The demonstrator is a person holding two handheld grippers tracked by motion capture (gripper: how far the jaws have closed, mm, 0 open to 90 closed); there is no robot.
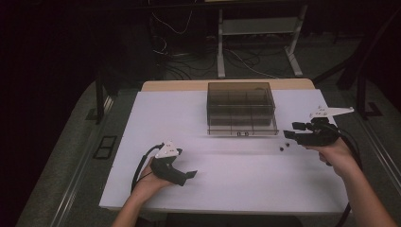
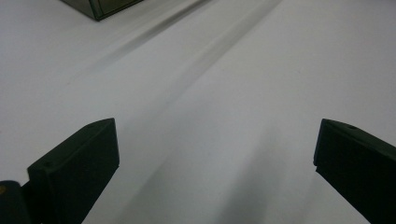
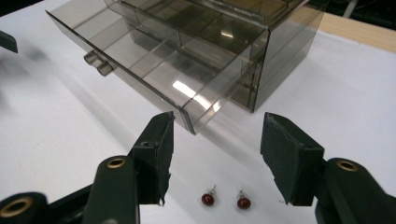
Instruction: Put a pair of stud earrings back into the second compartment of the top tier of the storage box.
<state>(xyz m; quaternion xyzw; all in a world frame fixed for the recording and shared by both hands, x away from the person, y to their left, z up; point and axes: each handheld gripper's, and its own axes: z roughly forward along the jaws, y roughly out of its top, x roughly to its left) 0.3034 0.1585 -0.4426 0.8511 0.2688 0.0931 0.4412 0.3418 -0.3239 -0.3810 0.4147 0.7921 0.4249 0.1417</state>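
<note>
Right gripper [image 3: 215,158] jaws open over two small red stud earrings [image 3: 223,200] beside smoky transparent plastic drawer box [image 3: 196,60]; left gripper [image 2: 215,168] open, empty.

High view: the two studs [image 1: 284,144] are showing as tiny dark specks at right centre, colour and shape too small to tell. Right gripper [image 1: 289,133] jaw gap too small to judge there. Left gripper view: the drawer box [image 2: 100,6] is getting cut off by the top edge, only a corner showing at upper left. Right gripper view: box top is running off the upper edge; a dark shape [image 3: 8,41] at far left is being cropped, unidentifiable.
</note>
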